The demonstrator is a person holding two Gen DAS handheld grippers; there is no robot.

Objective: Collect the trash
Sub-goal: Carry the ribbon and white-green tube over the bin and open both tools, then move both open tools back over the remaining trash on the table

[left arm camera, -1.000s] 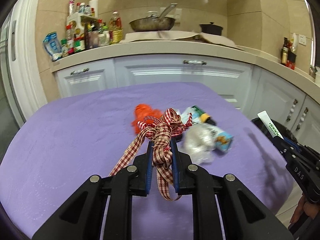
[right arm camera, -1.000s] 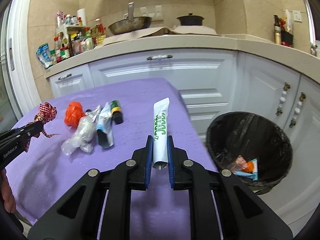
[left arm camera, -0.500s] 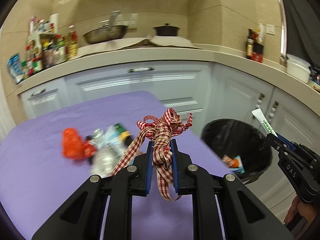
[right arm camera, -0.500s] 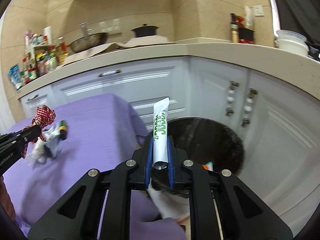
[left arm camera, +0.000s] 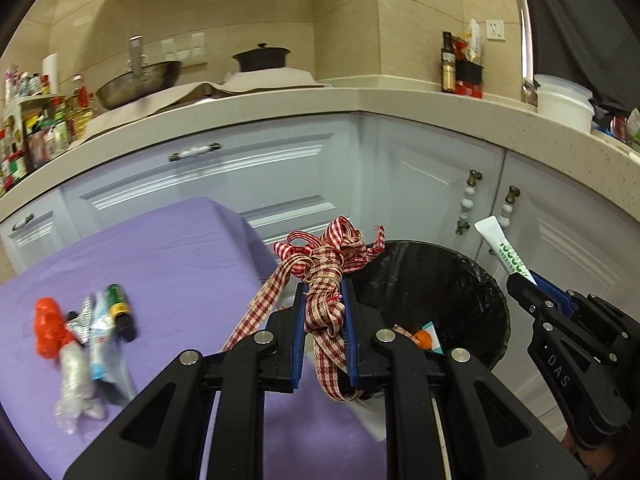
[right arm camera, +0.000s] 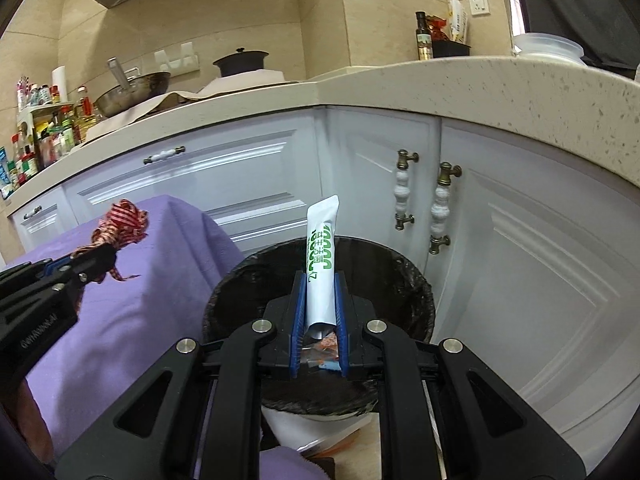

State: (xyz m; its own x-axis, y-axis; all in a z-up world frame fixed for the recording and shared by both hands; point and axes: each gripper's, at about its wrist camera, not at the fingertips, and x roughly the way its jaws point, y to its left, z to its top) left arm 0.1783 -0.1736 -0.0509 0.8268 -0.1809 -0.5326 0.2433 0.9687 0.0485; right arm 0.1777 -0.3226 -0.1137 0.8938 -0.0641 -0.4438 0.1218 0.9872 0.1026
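Since the earlier frames both grippers have swung away from the middle of the purple table [left arm camera: 168, 248] toward the black-lined trash bin [left arm camera: 472, 280], which now fills the centre of the right wrist view and the right half of the left wrist view.

Left gripper [left arm camera: 323, 300]: jaws pinched on a bunched red-and-white checked ribbon [left arm camera: 324, 268]. The bow stands above the fingertips; one tail hangs down between the jaws, another trails to the lower left. In its own view the gripper sits over the table's edge, just beside the bin's near rim.

Right gripper [right arm camera: 319, 292]: jaws pressed on the lower part of a white tube with green print [right arm camera: 321, 256]. The tube stands upright, its flat crimped end uppermost. The fingertips lie over the bin mouth in this view. The bin holds an orange and pale blue wrapper [left arm camera: 426, 338].

Remaining on the table, left of the left gripper: an orange-red item [left arm camera: 48, 332], a clear crumpled plastic piece [left arm camera: 76, 384], a pale blue packet [left arm camera: 100, 348] and a small bottle with a green label and a yellow band [left arm camera: 120, 312], lying close together.

Behind: white cabinets [right arm camera: 240, 176] and a stone counter [right arm camera: 460, 88] carrying a pan [right arm camera: 132, 92] and a dark pot [right arm camera: 240, 62].
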